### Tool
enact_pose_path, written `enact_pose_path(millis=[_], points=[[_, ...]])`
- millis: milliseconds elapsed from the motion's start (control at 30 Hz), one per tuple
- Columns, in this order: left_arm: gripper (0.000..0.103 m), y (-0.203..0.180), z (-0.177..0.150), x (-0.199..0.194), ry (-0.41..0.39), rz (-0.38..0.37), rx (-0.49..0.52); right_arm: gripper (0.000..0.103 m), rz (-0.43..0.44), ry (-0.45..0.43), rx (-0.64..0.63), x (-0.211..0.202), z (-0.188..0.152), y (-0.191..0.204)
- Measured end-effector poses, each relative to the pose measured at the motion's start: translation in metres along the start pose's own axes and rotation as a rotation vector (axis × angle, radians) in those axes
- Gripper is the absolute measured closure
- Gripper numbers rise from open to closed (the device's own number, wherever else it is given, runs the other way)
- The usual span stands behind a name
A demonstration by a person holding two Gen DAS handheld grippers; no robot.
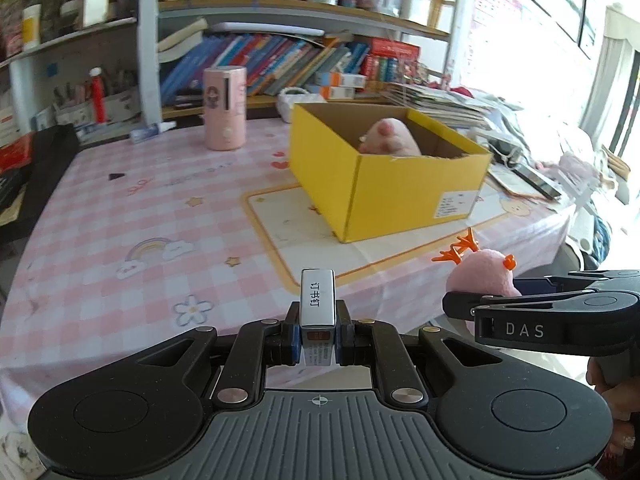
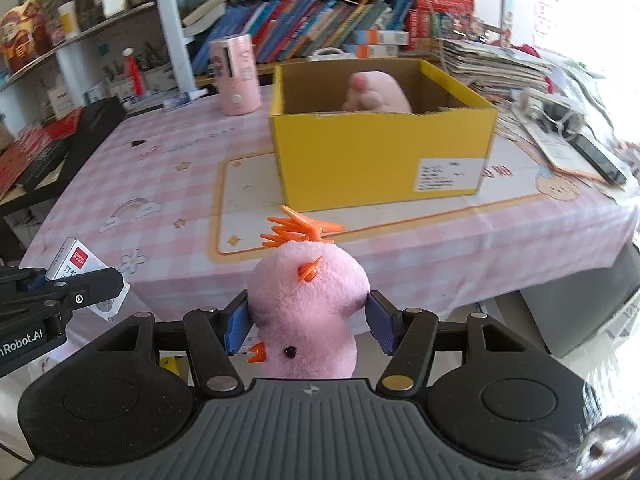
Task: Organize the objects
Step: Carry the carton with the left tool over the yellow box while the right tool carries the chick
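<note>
From the left wrist, the left gripper (image 1: 318, 330) clamps a small staple box (image 1: 317, 300) above the worktop (image 1: 120, 208), apparently bound for the yellow box (image 1: 384, 196). From the right wrist, the right gripper (image 2: 308, 326) squeezes a pink plush chick (image 2: 308, 304), short of the same box, where another pink plush (image 2: 378, 94) already lies.

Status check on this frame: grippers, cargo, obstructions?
Left gripper shut on staple box. Right gripper shut on pink plush chick. Yellow box ahead, path clear.
</note>
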State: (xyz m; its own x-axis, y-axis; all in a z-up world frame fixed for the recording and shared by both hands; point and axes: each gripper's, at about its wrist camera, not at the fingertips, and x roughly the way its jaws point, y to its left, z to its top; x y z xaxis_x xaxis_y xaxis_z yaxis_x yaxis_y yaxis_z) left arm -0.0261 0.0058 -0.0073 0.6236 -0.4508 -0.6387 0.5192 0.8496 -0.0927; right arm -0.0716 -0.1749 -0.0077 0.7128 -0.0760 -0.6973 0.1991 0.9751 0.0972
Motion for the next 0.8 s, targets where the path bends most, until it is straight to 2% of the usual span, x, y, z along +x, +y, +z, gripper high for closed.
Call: enact_pose_path(millis=[367, 800], points=[[0.090, -0.024, 0.015, 0.023, 0.014, -0.030, 0.040, 0.045, -0.034, 0.013, 0.051, 0.006, 0.006, -0.031], [0.090, -0.045, 0.043, 0.055, 0.016, -0.034, 0.058, 0.045, -0.039, 0.019, 0.061, 0.026, 0.032, -0.064]])
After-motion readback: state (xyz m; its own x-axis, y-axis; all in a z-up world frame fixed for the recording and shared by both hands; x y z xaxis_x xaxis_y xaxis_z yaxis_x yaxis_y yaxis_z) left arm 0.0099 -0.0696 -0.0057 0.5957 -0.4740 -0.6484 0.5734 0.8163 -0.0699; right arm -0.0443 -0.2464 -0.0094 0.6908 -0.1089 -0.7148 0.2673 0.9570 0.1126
